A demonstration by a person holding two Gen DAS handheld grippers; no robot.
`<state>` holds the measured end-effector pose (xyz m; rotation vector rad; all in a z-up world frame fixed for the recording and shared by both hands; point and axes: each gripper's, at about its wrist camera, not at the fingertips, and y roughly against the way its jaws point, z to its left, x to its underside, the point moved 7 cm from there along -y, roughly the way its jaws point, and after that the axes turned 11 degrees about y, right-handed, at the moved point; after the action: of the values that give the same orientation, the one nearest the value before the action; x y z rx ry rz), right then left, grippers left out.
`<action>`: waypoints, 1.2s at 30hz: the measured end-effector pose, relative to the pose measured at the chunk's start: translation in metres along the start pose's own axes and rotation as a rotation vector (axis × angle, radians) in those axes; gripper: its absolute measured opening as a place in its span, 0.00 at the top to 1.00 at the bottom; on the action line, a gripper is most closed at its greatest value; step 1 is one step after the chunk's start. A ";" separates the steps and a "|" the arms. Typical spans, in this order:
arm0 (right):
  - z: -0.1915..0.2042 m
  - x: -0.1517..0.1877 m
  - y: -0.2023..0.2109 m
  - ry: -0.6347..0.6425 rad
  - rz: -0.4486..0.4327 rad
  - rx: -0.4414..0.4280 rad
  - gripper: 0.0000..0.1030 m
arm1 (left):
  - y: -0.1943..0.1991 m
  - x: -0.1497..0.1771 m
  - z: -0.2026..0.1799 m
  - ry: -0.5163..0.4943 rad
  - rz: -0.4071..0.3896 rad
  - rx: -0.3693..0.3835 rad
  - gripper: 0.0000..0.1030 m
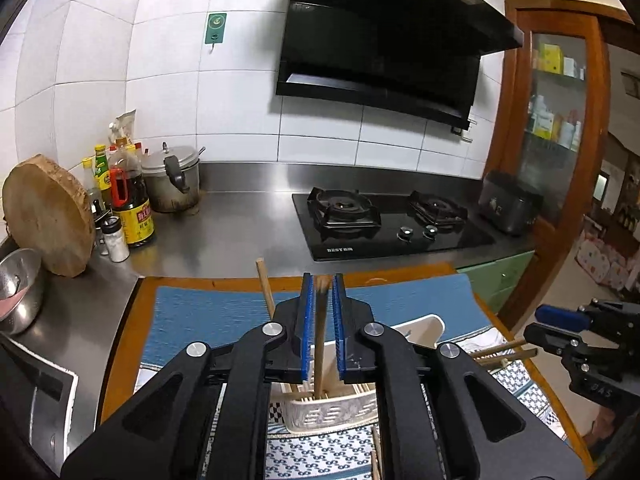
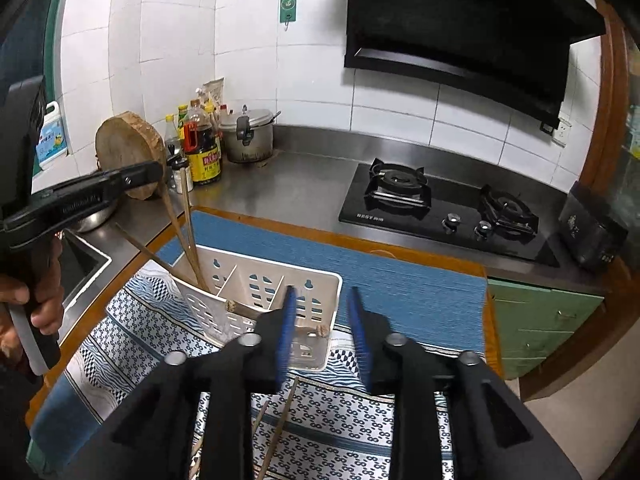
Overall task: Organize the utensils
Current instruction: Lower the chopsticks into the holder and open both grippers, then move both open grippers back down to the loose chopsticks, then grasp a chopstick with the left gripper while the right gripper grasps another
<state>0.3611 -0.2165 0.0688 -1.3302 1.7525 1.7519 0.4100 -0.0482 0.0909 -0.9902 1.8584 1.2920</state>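
Tiled kitchen, steel tabletop (image 1: 240,232); white caddy (image 2: 264,280) on patterned mat (image 2: 320,412), near side; left claw (image 1: 321,320) clamps chopstick (image 1: 320,344) upright over caddy's left compartment; right claw (image 2: 320,332) empty, jaws apart. Step: insertion; next: release, fetch loose chopsticks (image 2: 280,428).

White holder (image 2: 256,292); blue mat (image 2: 400,284); blue-white patterned cloth (image 2: 336,412).

I see a white holder (image 2: 264,292) on its mat | brown chopsticks (image 2: 188,232) stand tilted in its left slot | more chopsticks (image 2: 280,428) lie in front.
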 end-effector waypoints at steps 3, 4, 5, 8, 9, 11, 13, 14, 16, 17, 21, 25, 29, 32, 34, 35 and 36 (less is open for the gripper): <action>0.000 0.004 0.018 -0.016 -0.025 0.002 0.61 | 0.017 0.002 -0.003 -0.011 -0.020 0.001 0.77; 0.001 0.006 0.023 -0.021 -0.031 0.002 0.59 | 0.025 0.004 -0.004 -0.019 -0.025 0.000 0.75; 0.003 0.010 0.029 -0.030 -0.040 -0.001 0.57 | 0.031 0.007 -0.004 -0.021 -0.029 0.001 0.72; 0.011 0.027 0.044 -0.045 -0.049 -0.010 0.50 | 0.056 0.021 -0.003 -0.028 -0.044 -0.002 0.59; 0.014 0.032 0.047 -0.043 -0.048 -0.008 0.50 | 0.061 0.025 -0.003 -0.031 -0.045 -0.002 0.57; 0.024 0.048 0.053 -0.030 -0.041 0.000 0.50 | 0.074 0.040 -0.002 -0.036 -0.037 -0.002 0.54; 0.033 0.064 0.056 -0.025 -0.030 0.000 0.50 | 0.086 0.058 0.002 -0.027 -0.022 -0.003 0.50; 0.039 0.074 0.057 -0.023 -0.020 -0.003 0.50 | 0.091 0.067 0.004 -0.021 -0.014 -0.003 0.49; 0.048 0.091 0.058 -0.023 -0.006 -0.008 0.50 | 0.101 0.085 0.010 -0.006 0.004 -0.003 0.48; 0.053 0.099 0.058 -0.025 0.002 -0.015 0.50 | 0.105 0.093 0.012 0.000 0.010 -0.003 0.48; 0.076 0.136 0.055 -0.033 0.034 -0.040 0.52 | 0.121 0.132 0.024 0.013 0.038 -0.019 0.47; 0.094 0.164 0.045 -0.045 0.066 -0.057 0.56 | 0.127 0.165 0.034 0.033 0.082 -0.034 0.45; 0.109 0.192 0.029 -0.063 0.112 -0.069 0.60 | 0.133 0.190 0.045 0.063 0.107 -0.039 0.38; 0.116 0.209 0.016 -0.081 0.149 -0.090 0.66 | 0.136 0.205 0.056 0.078 0.117 -0.052 0.37; 0.120 0.218 0.006 -0.084 0.172 -0.094 0.70 | 0.137 0.214 0.060 0.079 0.121 -0.067 0.36; 0.122 0.222 0.002 -0.086 0.182 -0.099 0.72 | 0.137 0.218 0.063 0.078 0.125 -0.074 0.35; 0.124 0.225 -0.002 -0.087 0.192 -0.101 0.73 | 0.136 0.222 0.065 0.078 0.128 -0.082 0.35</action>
<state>0.2013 -0.1868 -0.1299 -1.1374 1.8169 1.9936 0.1888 -0.0027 -0.0535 -0.9904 1.9698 1.4334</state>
